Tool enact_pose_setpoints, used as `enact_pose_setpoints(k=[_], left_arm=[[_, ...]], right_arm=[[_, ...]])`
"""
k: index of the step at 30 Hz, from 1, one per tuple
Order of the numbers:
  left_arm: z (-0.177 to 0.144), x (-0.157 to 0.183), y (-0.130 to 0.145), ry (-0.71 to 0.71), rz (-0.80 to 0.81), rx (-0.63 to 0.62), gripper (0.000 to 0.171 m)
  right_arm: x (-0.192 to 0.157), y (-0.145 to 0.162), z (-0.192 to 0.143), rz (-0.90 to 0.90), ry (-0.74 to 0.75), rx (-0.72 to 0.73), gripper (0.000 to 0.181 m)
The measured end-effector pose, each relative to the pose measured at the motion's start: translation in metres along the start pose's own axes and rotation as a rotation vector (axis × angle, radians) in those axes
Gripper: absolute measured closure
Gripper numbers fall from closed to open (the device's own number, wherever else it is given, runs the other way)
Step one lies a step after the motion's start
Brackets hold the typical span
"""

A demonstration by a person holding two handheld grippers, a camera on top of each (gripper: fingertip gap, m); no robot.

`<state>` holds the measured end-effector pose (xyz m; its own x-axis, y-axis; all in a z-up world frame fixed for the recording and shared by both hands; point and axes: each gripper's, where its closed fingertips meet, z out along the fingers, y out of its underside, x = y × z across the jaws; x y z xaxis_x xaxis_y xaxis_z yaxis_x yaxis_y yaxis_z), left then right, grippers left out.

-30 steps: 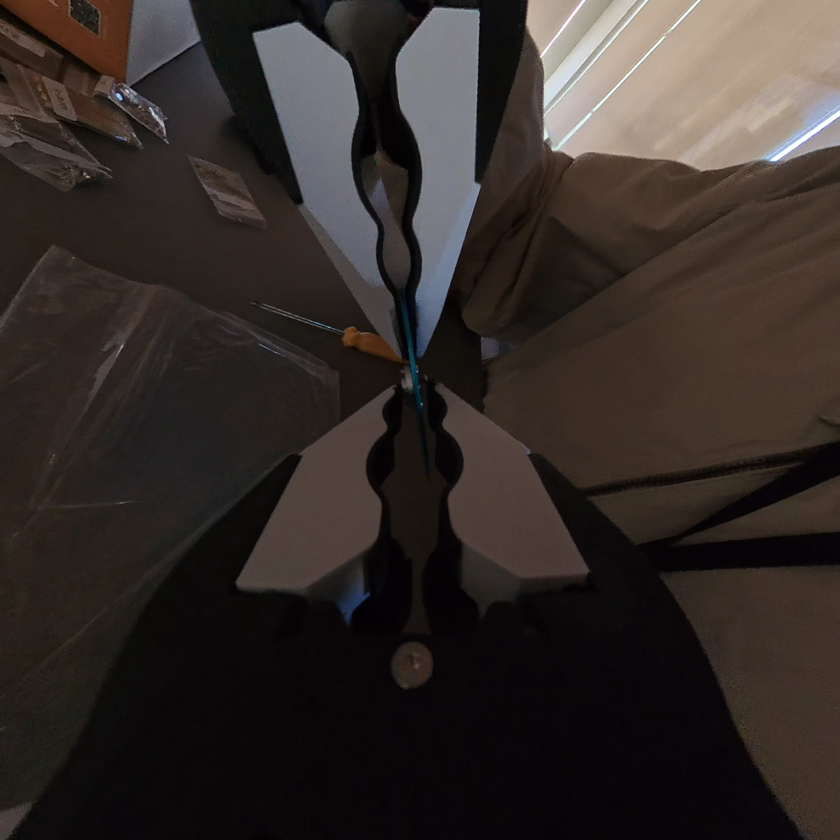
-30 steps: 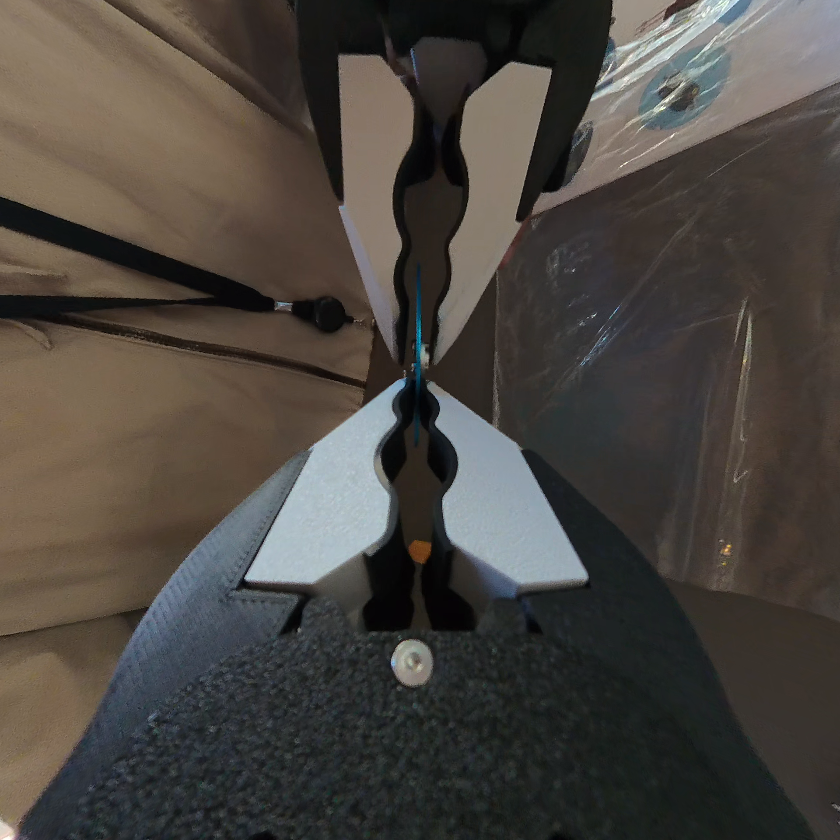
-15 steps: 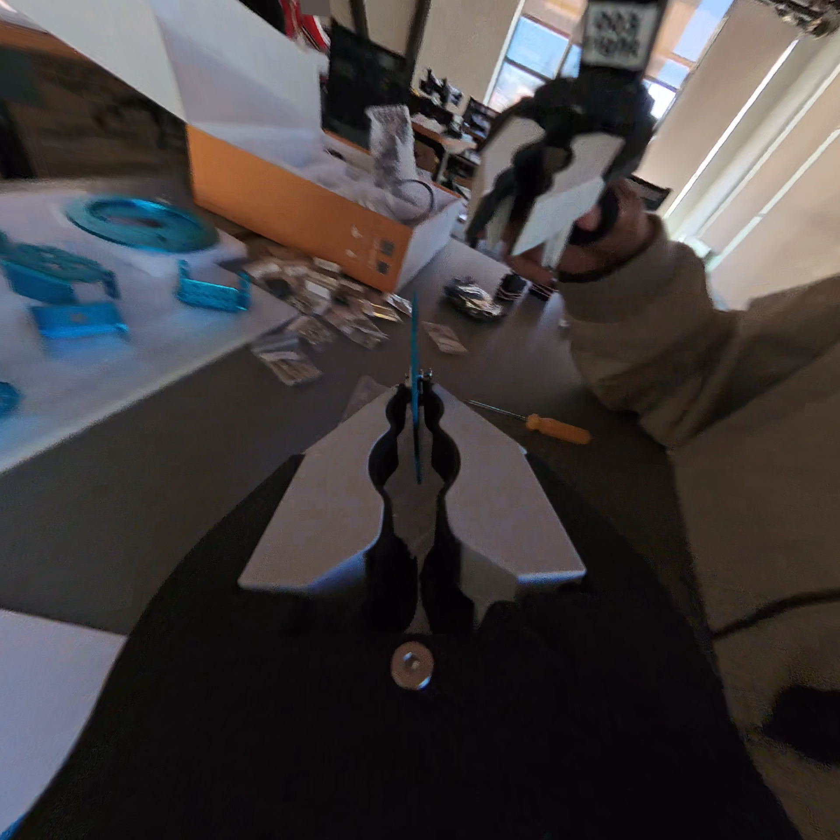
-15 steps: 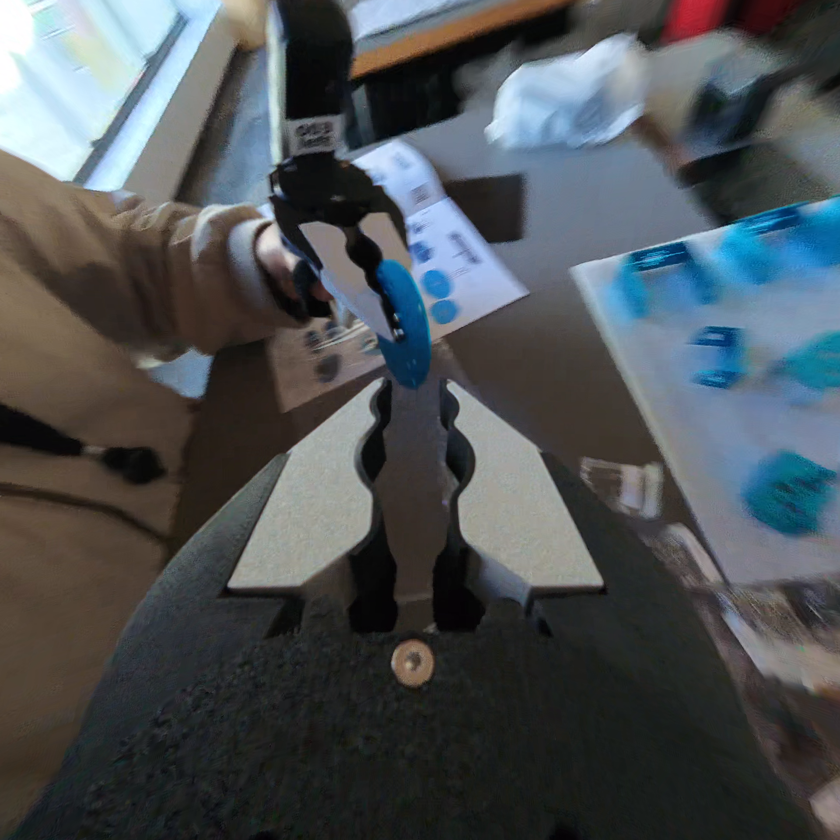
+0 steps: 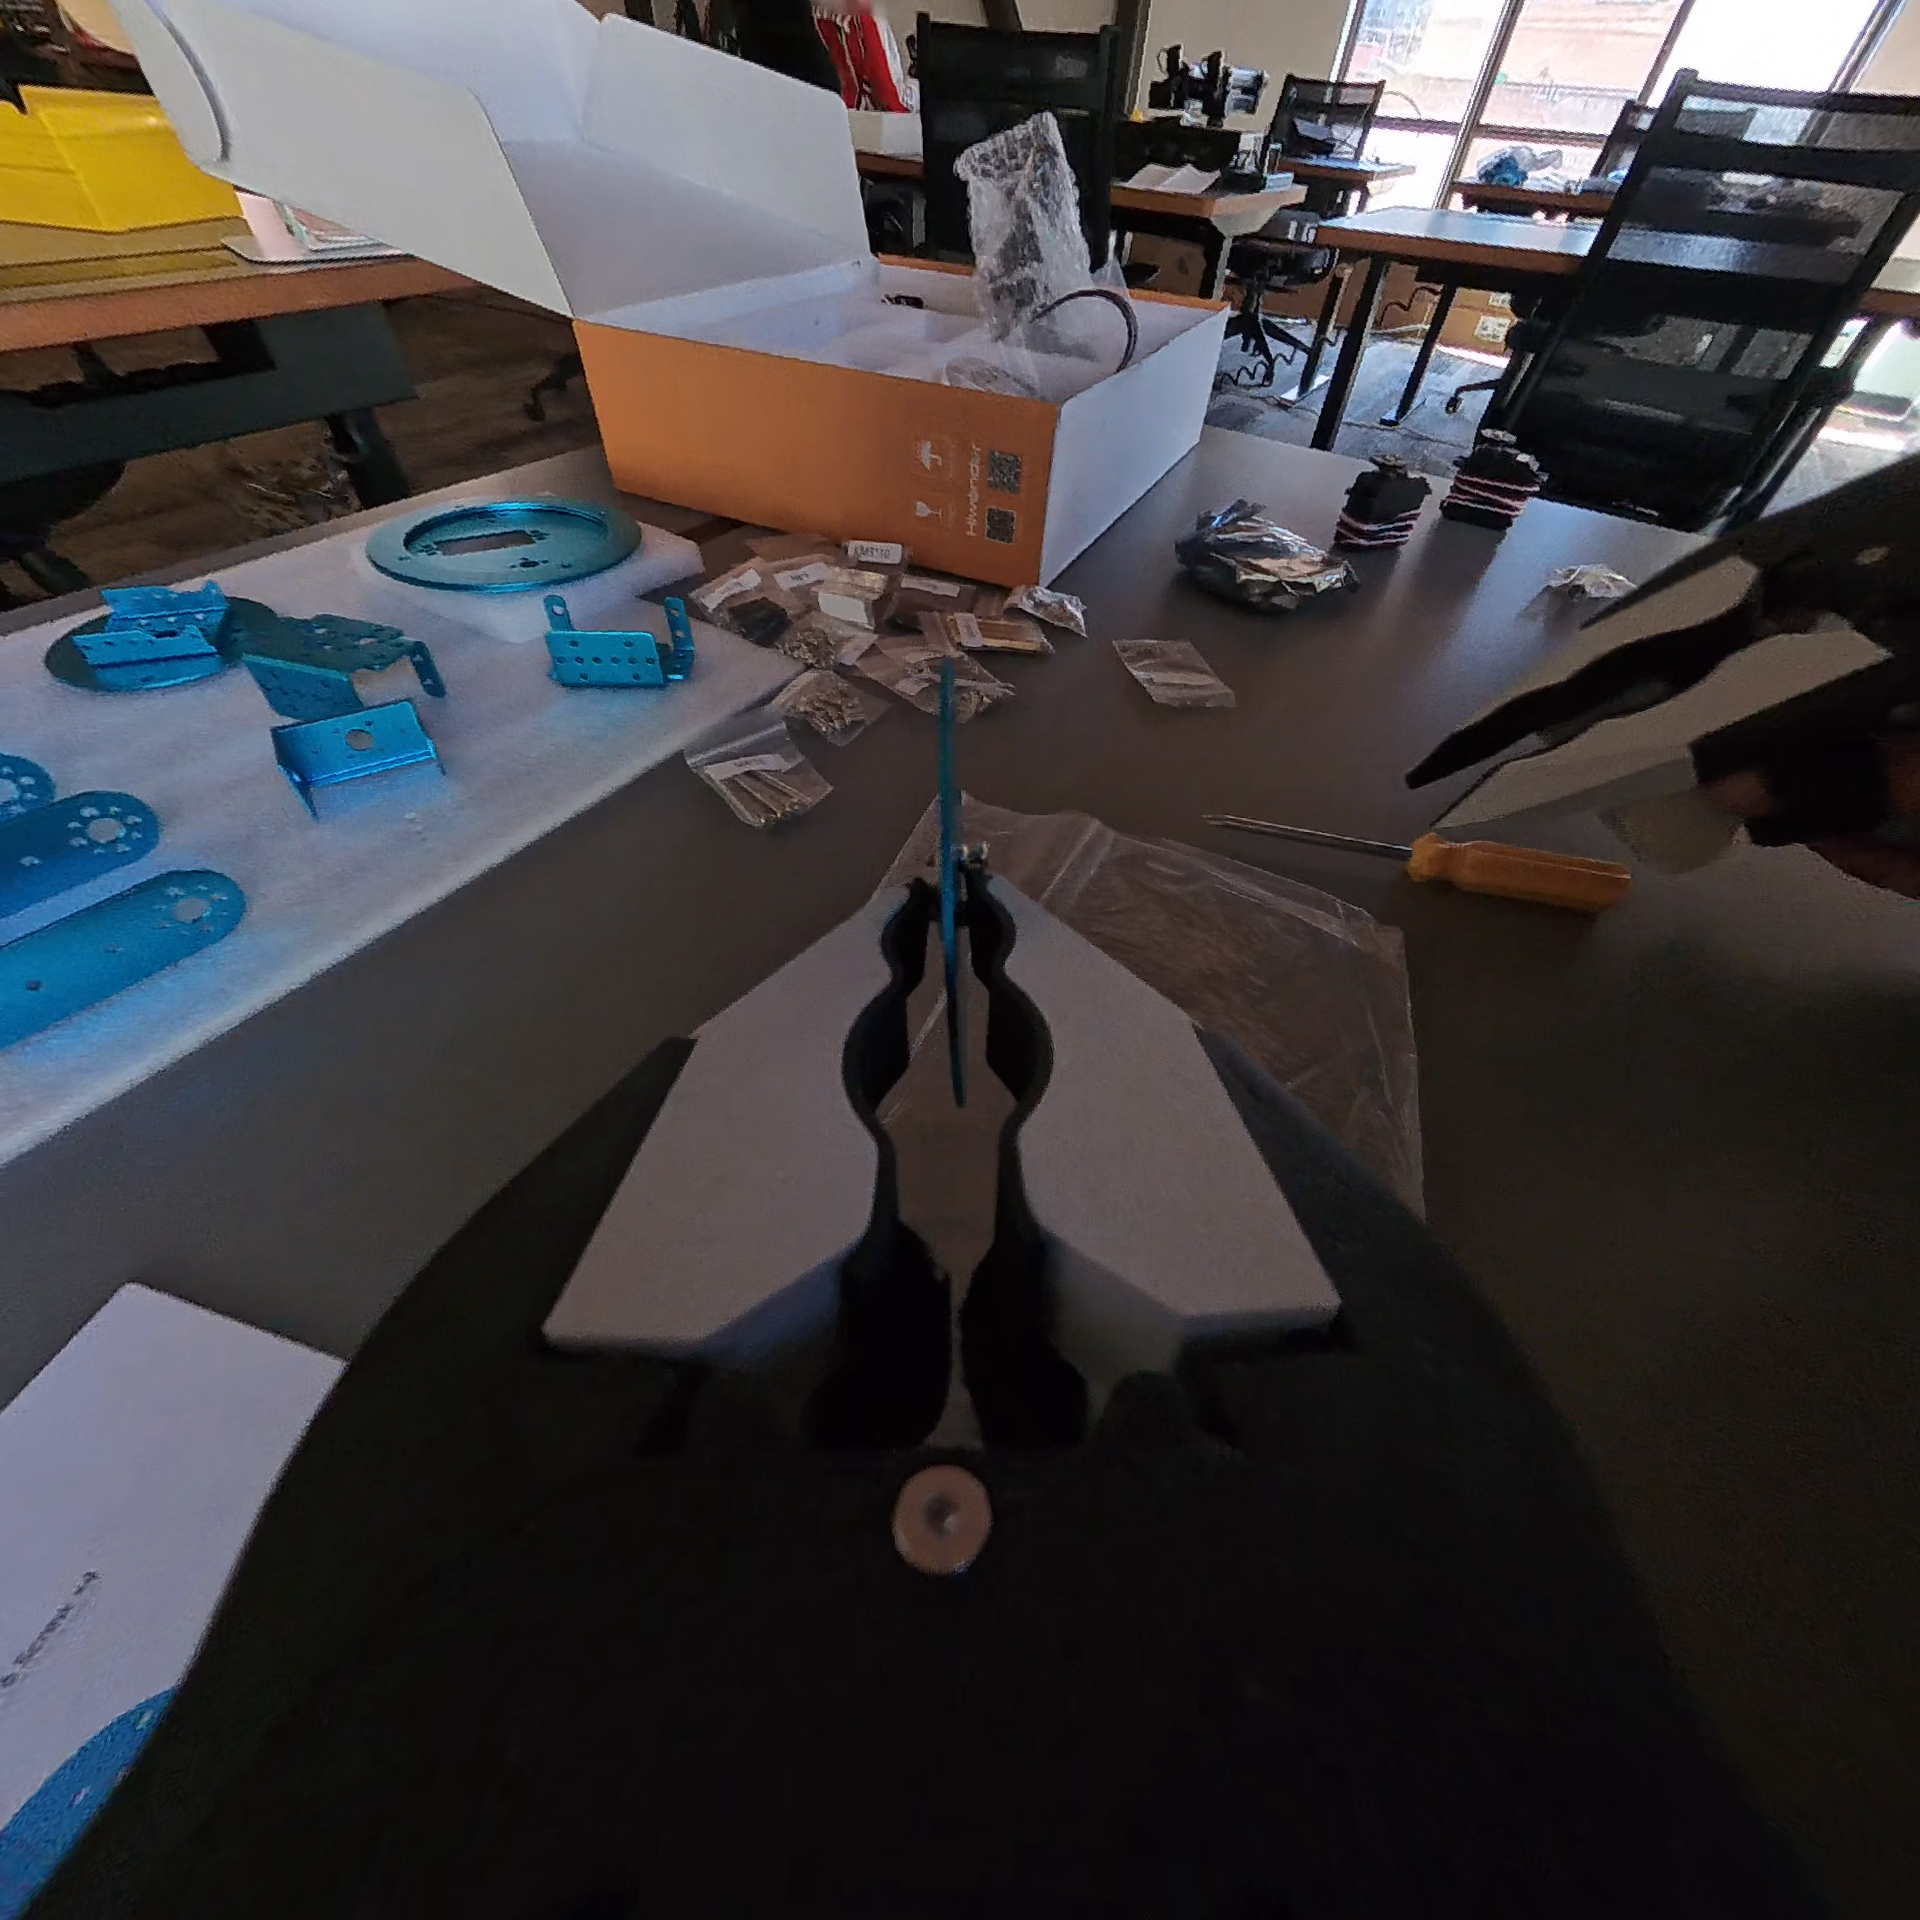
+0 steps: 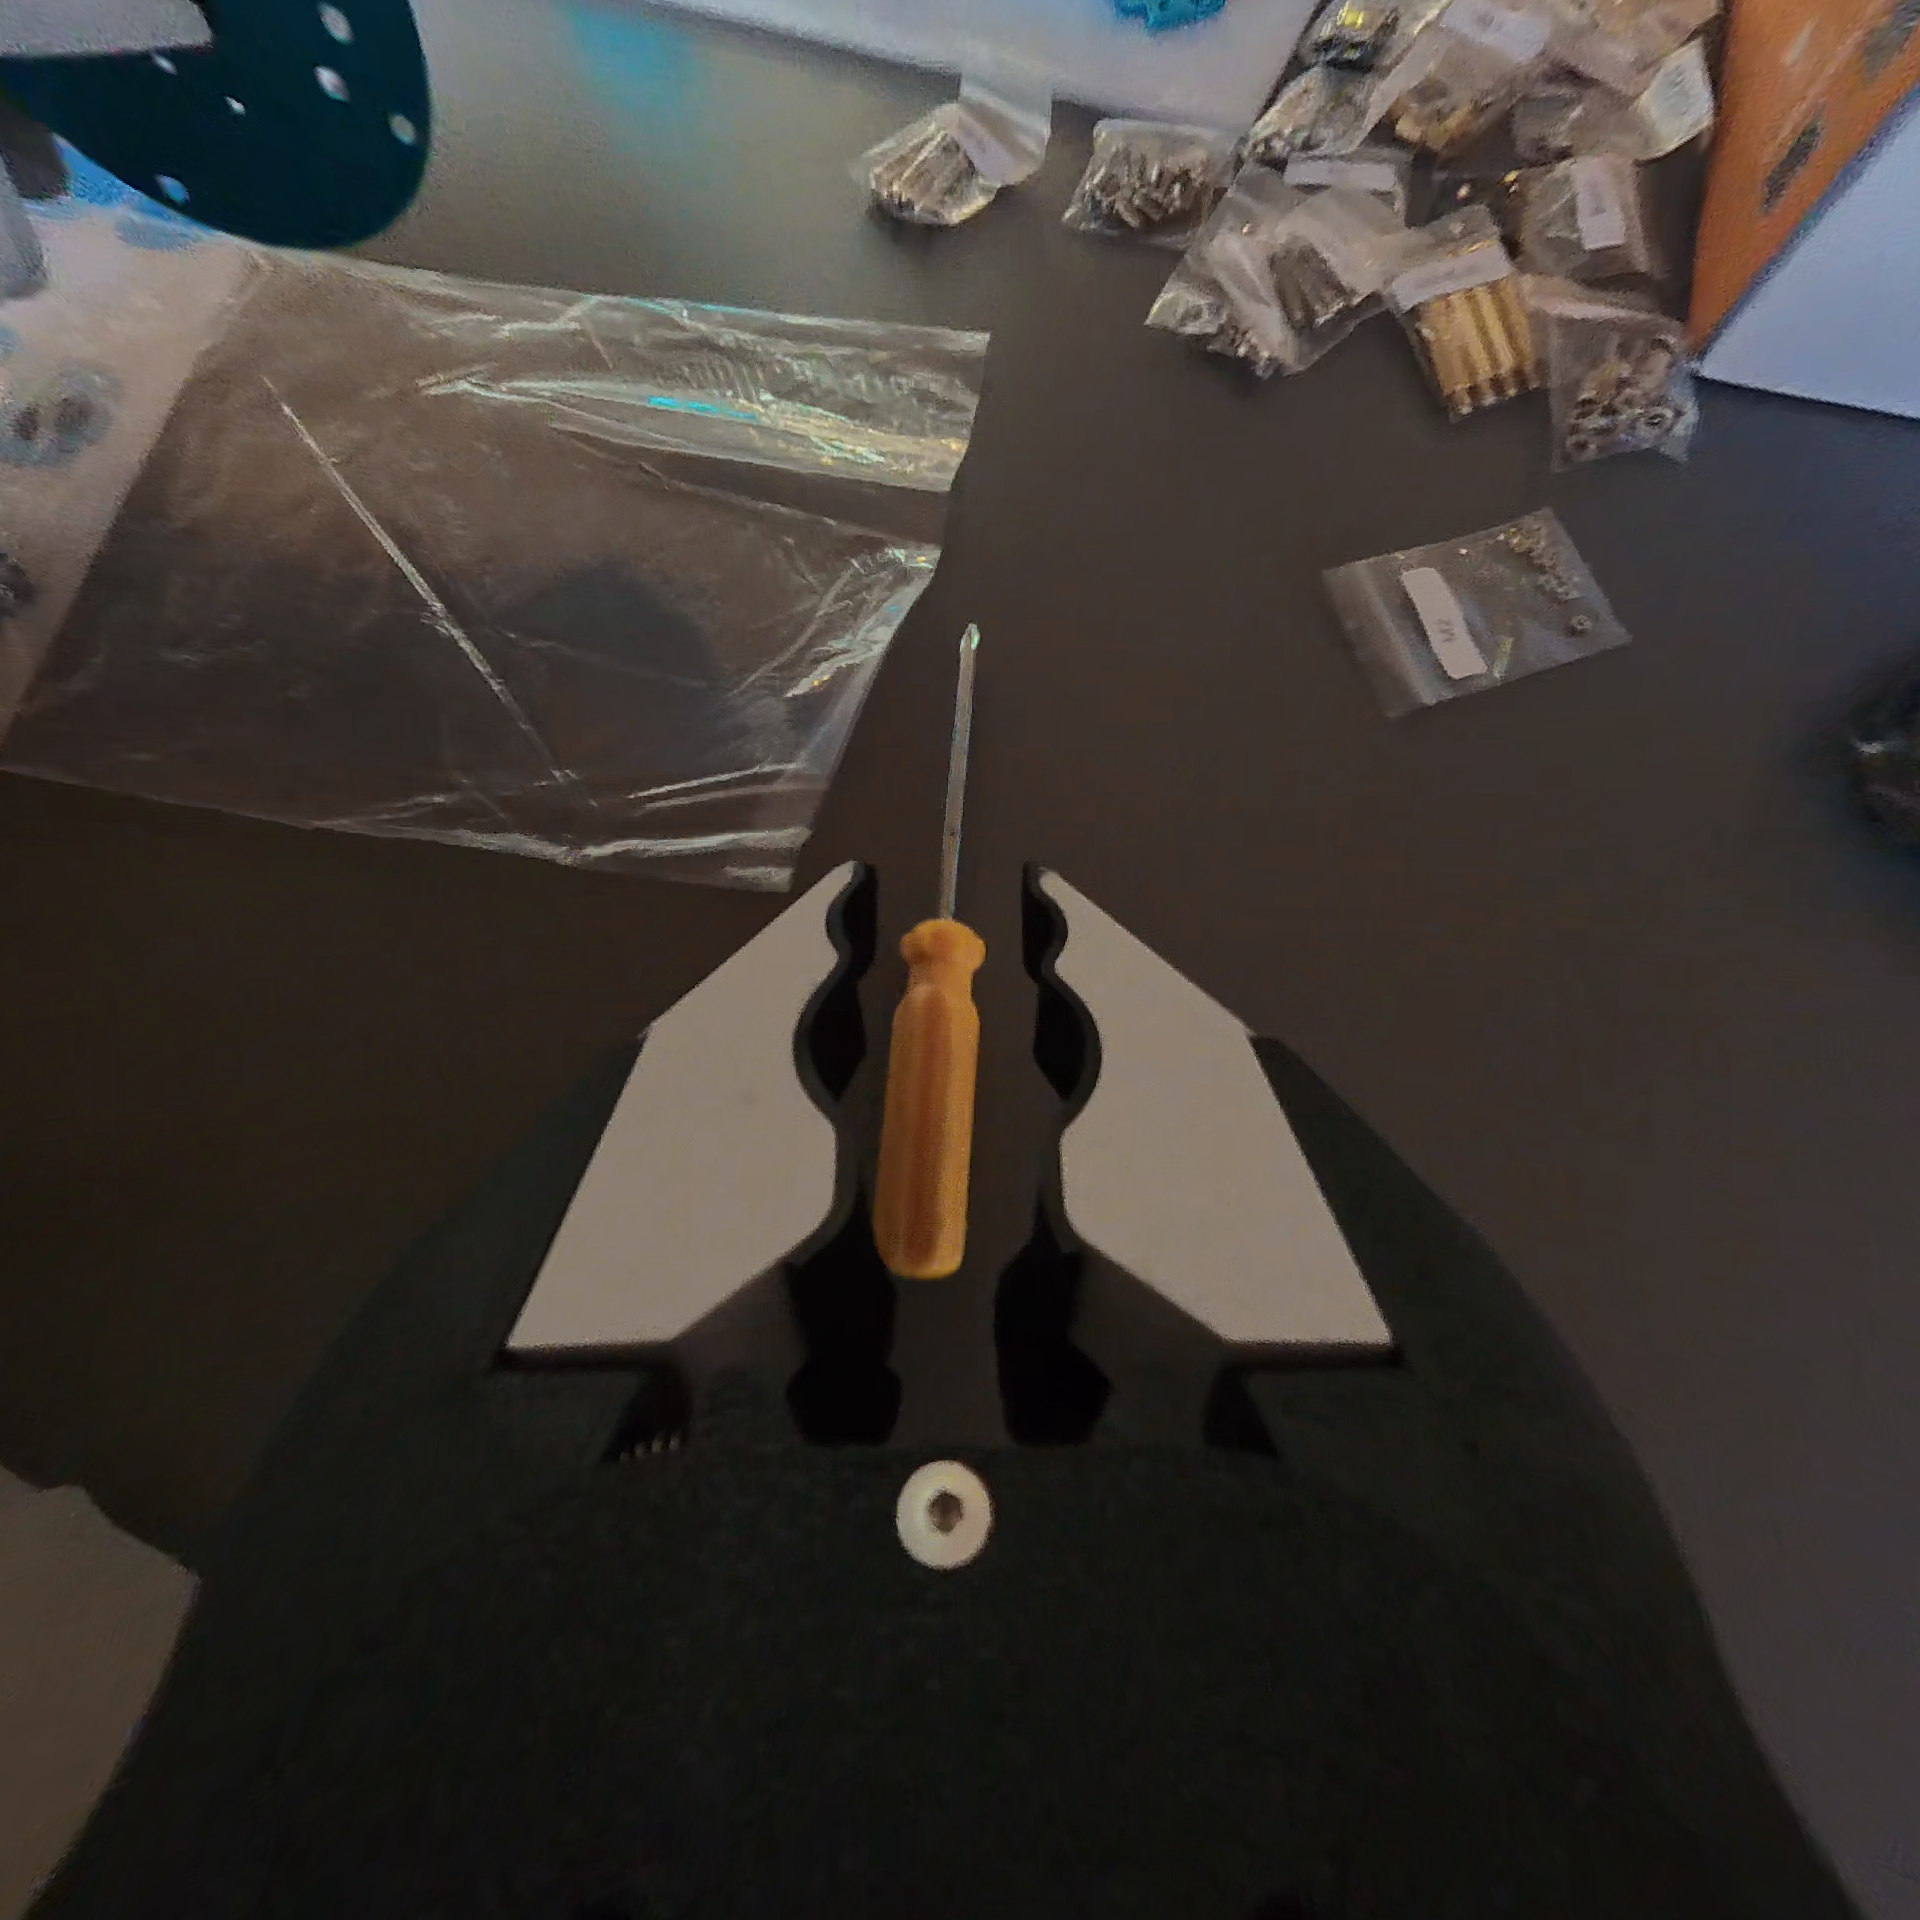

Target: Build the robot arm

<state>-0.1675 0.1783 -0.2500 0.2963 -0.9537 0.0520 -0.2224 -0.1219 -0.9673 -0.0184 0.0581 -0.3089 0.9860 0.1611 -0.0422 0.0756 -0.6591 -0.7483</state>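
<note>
My left gripper [image 5: 948, 902] is shut on a thin blue metal disc [image 5: 948, 769], which stands edge-on above the dark table [image 5: 1610, 1195]. The disc with its holes also shows at the top left of the right wrist view [image 6: 270, 114]. My right gripper [image 6: 945, 883] is open and low over the table. Its fingers straddle the handle of an orange-handled screwdriver [image 6: 925, 1101] without visibly touching it. The screwdriver lies flat with its shaft pointing away. In the left wrist view the screwdriver [image 5: 1507, 871] lies at the right, under the right gripper [image 5: 1432, 802].
A clear plastic bag [image 6: 499, 582] lies left of the screwdriver. Several small bags of screws [image 6: 1351, 239] and an open orange-and-white box [image 5: 831, 457] are beyond. A white foam sheet [image 5: 468, 831] at left carries blue brackets [image 5: 613, 655]. Two servos [image 5: 1382, 514] stand far right. Some 20 cm of space lies between my two pairs of fingers.
A second ago both grippers were shut on the blue disc, facing each other. The right one let go, swung down over the screwdriver and opened. The left one turned toward the table, keeping the disc.
</note>
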Motion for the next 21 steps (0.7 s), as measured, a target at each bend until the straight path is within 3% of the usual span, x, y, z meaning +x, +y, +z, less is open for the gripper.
enact_pose_setpoints(k=[7,10,14,19,21], left_arm=[[-0.003,0.016,-0.008,0.039,0.13,0.052,0.164],[-0.003,0.018,-0.01,0.035,0.186,0.069,0.164],[0.002,0.014,0.0,0.001,0.203,0.015,0.164],[0.006,0.012,0.007,-0.014,0.218,-0.021,0.164],[0.006,0.012,0.008,-0.02,0.232,-0.029,0.164]], right_arm=[[0.002,0.004,0.036,-0.043,-0.018,-0.224,0.159],[0.006,0.001,0.041,-0.078,-0.006,-0.227,0.177],[-0.006,-0.015,0.041,-0.152,-0.076,-0.211,0.178],[-0.096,-0.067,0.022,-0.058,-0.531,-0.084,0.178],[-0.108,-0.075,0.027,-0.034,-0.584,-0.071,0.178]])
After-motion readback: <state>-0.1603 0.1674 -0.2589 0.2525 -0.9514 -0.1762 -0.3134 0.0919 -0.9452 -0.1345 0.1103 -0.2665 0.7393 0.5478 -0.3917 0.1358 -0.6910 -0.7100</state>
